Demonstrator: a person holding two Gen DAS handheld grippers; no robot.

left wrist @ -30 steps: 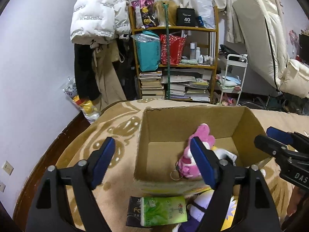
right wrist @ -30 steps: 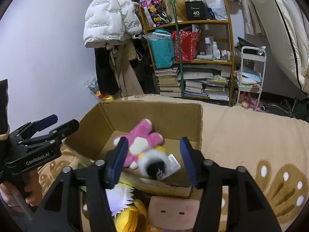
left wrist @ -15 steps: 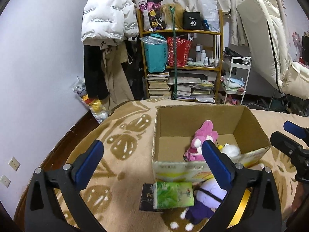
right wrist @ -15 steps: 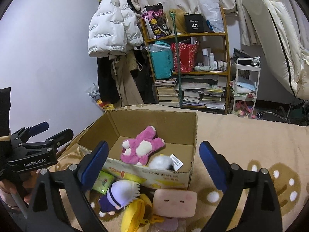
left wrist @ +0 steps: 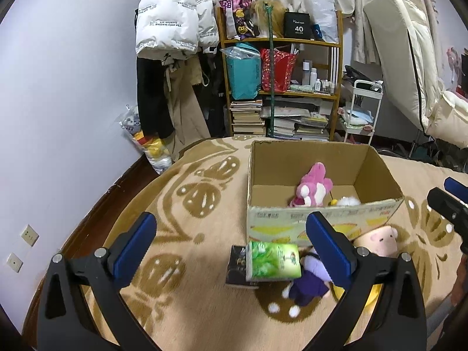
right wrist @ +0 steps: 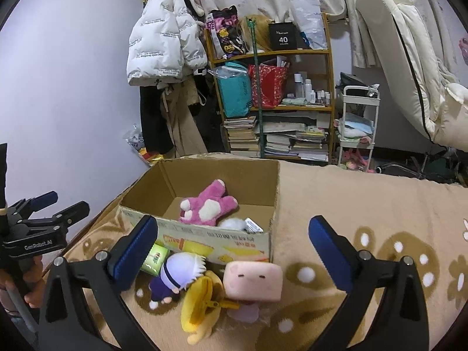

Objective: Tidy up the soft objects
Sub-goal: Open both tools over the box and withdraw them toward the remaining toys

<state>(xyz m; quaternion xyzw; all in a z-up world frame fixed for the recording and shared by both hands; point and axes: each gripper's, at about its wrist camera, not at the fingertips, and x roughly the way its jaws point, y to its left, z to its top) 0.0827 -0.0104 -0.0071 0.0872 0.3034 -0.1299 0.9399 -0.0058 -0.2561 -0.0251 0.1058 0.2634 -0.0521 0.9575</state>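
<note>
With both the left gripper (left wrist: 231, 241) and right gripper (right wrist: 234, 242) spread wide and empty, the pink block plush (right wrist: 253, 280) lay just before the cardboard box (right wrist: 216, 241), looking light and squashy, best pinched across its middle

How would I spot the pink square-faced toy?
Find the open cardboard box on the tan blanket. Just in front of its near wall lies a pink block-shaped plush, beside a yellow plush. It alone is flat-faced, with tiny closed eyes.
</note>
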